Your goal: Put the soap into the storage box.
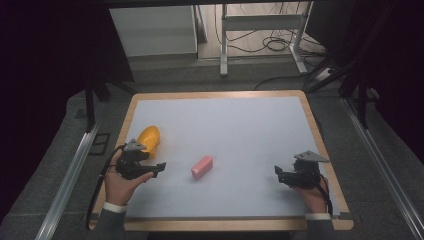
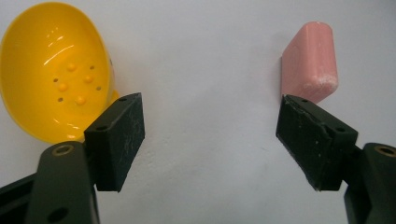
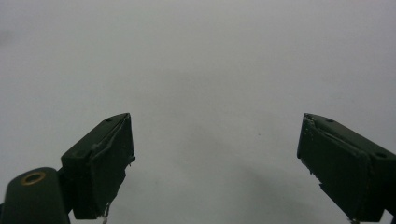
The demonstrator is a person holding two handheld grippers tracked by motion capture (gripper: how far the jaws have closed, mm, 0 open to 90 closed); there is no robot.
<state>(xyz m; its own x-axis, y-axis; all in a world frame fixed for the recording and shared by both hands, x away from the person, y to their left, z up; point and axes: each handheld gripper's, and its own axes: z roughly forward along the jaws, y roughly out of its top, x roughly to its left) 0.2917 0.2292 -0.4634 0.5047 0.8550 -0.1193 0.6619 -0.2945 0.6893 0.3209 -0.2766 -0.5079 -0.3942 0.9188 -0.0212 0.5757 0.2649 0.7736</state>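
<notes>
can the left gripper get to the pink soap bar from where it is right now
Probably yes. The left gripper is open, and the pink soap bar lies just beyond it on bare table. The yellow dish sits off to its other side, out of the way.

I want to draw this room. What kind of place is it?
Probably a lab or workshop. A work table with a white mat sits on grey carpet, with cables on the floor and a metal frame behind.
</notes>
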